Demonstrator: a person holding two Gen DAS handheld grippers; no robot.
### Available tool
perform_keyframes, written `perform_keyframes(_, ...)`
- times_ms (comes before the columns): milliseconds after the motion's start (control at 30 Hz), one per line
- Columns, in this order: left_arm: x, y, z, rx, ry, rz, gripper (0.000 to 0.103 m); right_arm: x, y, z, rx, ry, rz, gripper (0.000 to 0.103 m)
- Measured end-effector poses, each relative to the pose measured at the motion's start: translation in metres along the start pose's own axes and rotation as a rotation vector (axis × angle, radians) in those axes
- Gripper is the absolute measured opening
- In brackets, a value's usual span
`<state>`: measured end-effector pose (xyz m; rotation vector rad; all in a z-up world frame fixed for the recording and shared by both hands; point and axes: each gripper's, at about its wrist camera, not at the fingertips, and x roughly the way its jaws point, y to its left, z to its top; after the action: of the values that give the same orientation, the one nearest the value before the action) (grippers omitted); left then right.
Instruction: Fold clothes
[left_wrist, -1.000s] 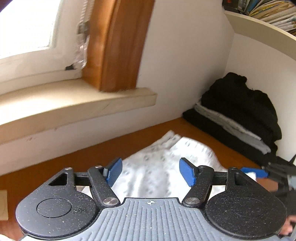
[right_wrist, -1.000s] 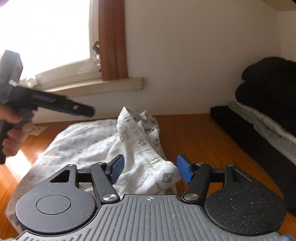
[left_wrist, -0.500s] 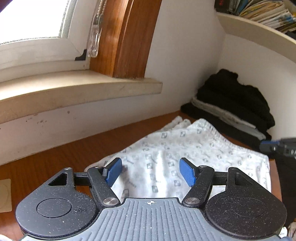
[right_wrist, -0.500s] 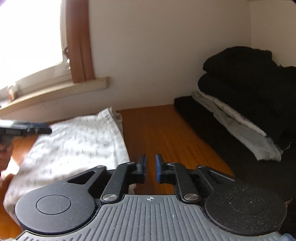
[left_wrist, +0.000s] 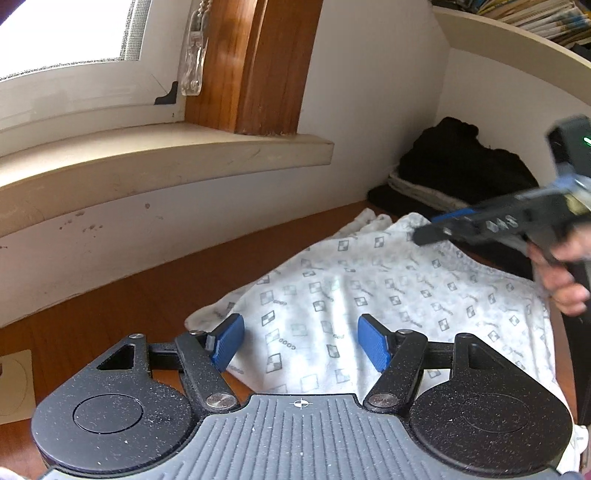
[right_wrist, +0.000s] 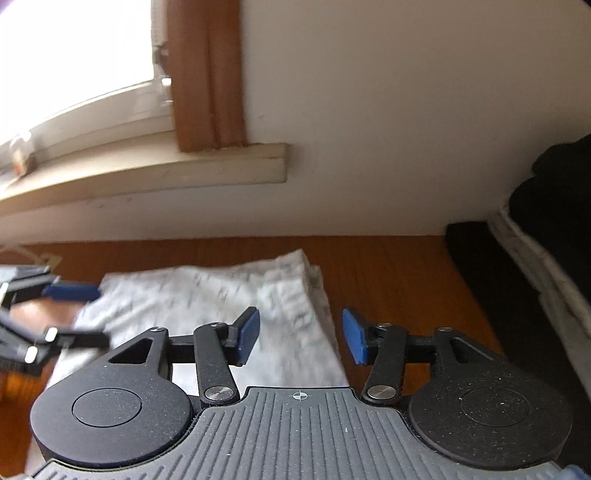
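Black left gripper with blue pads (left_wrist: 301, 341): jaws spread, gripping nothing, over the near edge of the white patterned cloth garment (left_wrist: 369, 295) lying flat on the orange-brown wooden tabletop (left_wrist: 129, 306). Black right gripper (right_wrist: 301, 338): jaws opening, empty, above the garment's right edge.

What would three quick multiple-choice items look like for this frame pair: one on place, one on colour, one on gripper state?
1. Where does the stack of folded dark clothes sit?
A. on the window sill
B. in the corner, beyond the white patterned garment
C. under the garment

2. What colour are the pads of the left gripper?
A. red
B. green
C. blue

3. What is between the pads of the right gripper?
A. nothing gripped; jaws apart and opening
B. a pinched garment edge
C. a black sweater

Answers: B, the stack lies against the walls past the garment; C, both pads show blue; A, the garment lies flat on the wooden table below the gap.
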<state>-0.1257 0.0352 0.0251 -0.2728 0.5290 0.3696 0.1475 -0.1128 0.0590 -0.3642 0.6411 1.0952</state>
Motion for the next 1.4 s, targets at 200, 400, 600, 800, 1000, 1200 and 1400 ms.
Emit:
perform_keyframes(200,0.001,0.011,0.001,-0.037,0.005,0.004,0.072,0.011,-0.010,0.006,0.036,-0.018,0.049,0.008)
perform_keyframes(400,0.000,0.016,0.002,-0.059,0.003,0.009,0.072,-0.004,-0.012,-0.006,0.025,-0.087,-0.072,0.033)
perform_keyframes(600,0.000,0.018,0.003,-0.053,-0.006,0.024,0.072,-0.051,-0.009,-0.038,0.006,-0.112,-0.015,0.043)
perform_keyframes(800,-0.003,0.018,0.005,-0.056,-0.029,0.035,0.072,-0.085,0.014,-0.078,-0.052,-0.080,0.085,0.044)
perform_keyframes(1000,-0.011,0.022,0.007,-0.061,-0.082,0.085,0.061,-0.085,0.027,-0.108,-0.133,-0.024,0.098,0.043)
perform_keyframes(1200,-0.016,0.030,0.010,-0.074,-0.095,0.070,0.040,-0.085,-0.002,-0.118,-0.209,0.001,0.054,0.029)
perform_keyframes(1400,-0.014,0.027,0.008,-0.045,-0.056,0.028,0.040,-0.068,-0.046,-0.106,-0.232,0.008,-0.082,0.029)
